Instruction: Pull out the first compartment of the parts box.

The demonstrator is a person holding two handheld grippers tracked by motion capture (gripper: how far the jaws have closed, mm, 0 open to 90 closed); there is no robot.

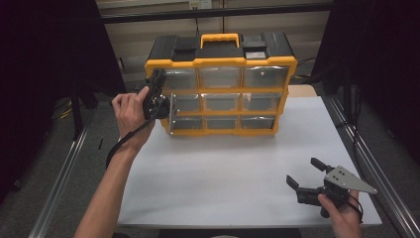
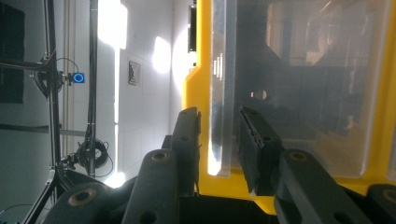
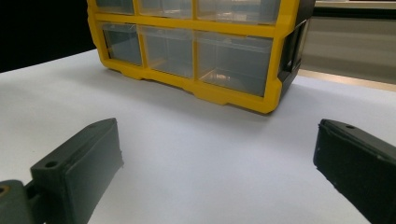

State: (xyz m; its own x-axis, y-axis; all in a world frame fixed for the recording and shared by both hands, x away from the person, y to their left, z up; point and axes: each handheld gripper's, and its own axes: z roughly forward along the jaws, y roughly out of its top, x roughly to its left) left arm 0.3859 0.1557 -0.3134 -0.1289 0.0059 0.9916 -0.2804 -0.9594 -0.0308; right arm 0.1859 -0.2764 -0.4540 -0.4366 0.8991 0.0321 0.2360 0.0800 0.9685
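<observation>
Two jaws straddle drawer lip (image 2: 219, 135), seen close.

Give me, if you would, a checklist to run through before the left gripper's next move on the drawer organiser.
1. Left gripper jaws straddle the clear drawer lip: ok.
2. Pads pressing on that lip: not ok, gaps show on both sides.
3. Right gripper open and holding nothing, above the table: ok.
4. Organiser standing upright on the table: ok.
5. Right gripper well apart from the organiser: ok.
6. What the drawer contains: cannot tell.
</observation>
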